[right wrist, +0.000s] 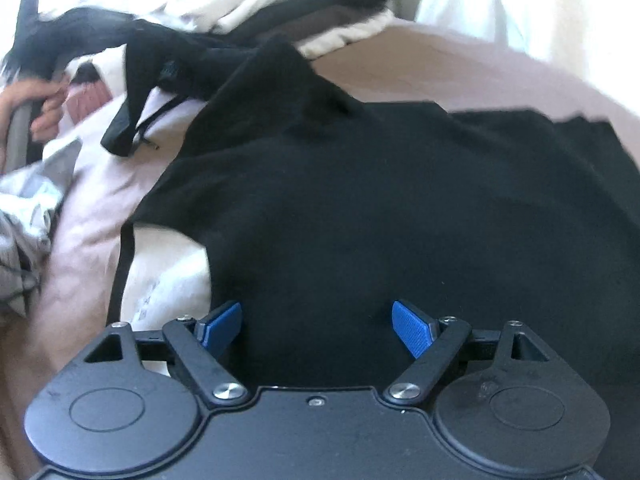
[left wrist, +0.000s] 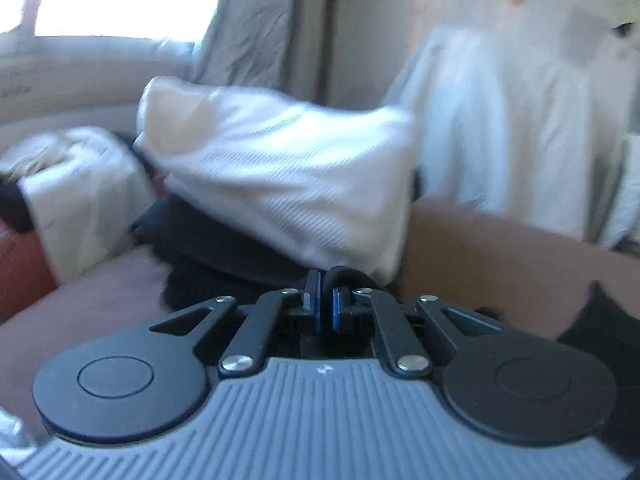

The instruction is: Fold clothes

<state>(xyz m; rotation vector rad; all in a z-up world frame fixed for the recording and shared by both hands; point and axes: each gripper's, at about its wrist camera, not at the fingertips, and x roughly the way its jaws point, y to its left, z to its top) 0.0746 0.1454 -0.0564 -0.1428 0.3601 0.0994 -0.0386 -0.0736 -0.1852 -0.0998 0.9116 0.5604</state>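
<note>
Under my right tool a garment lies spread on the bed, its upper left corner lifted. Behind it, at the far edge, sits a stack of folded clothes. To the left a crumpled heap lies by the bed's edge, with a hand above it. Ahead of my left tool a pillow rests on folded cloth, a cardboard box to its right, a curtain behind.

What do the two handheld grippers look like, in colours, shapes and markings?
The left gripper has a ribbed grey body with a small white mark, two round black discs, black link arms with silver screws, and blue pads; a black cable loops over them. The right gripper has a plain black body, the same discs and links, and ribbed blue pads.
</note>
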